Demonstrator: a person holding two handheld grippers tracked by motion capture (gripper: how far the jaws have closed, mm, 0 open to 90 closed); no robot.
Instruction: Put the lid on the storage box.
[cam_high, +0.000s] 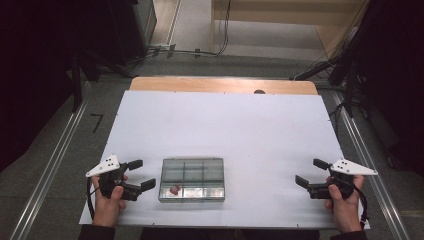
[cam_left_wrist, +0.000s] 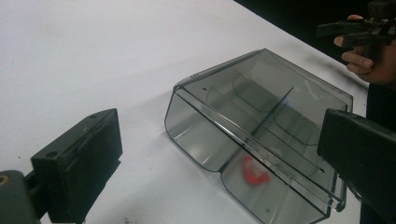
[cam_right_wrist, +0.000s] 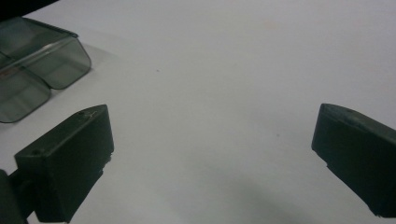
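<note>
A clear grey plastic box (cam_high: 191, 198) with several compartments sits on the white table near the front edge. A small red piece (cam_high: 174, 190) lies in its front left compartment. My left gripper (cam_high: 142, 174) rests just left of the box, open, with nothing between its fingers. In the left gripper view the box (cam_left_wrist: 196, 126) and the red piece (cam_left_wrist: 254, 171) lie ahead of the open left gripper (cam_left_wrist: 219, 140). My right gripper (cam_high: 310, 171) is open well to the right of the box. In the right gripper view the open right gripper (cam_right_wrist: 210, 133) frames bare table, and the box (cam_right_wrist: 60, 60) shows at upper left.
The white sheet (cam_high: 225, 125) covers the table, with a wooden strip (cam_high: 222, 85) along its far edge. Dark stands and cables (cam_high: 345, 70) lie on the floor beyond. The other hand with the right gripper (cam_left_wrist: 359, 30) shows far off in the left gripper view.
</note>
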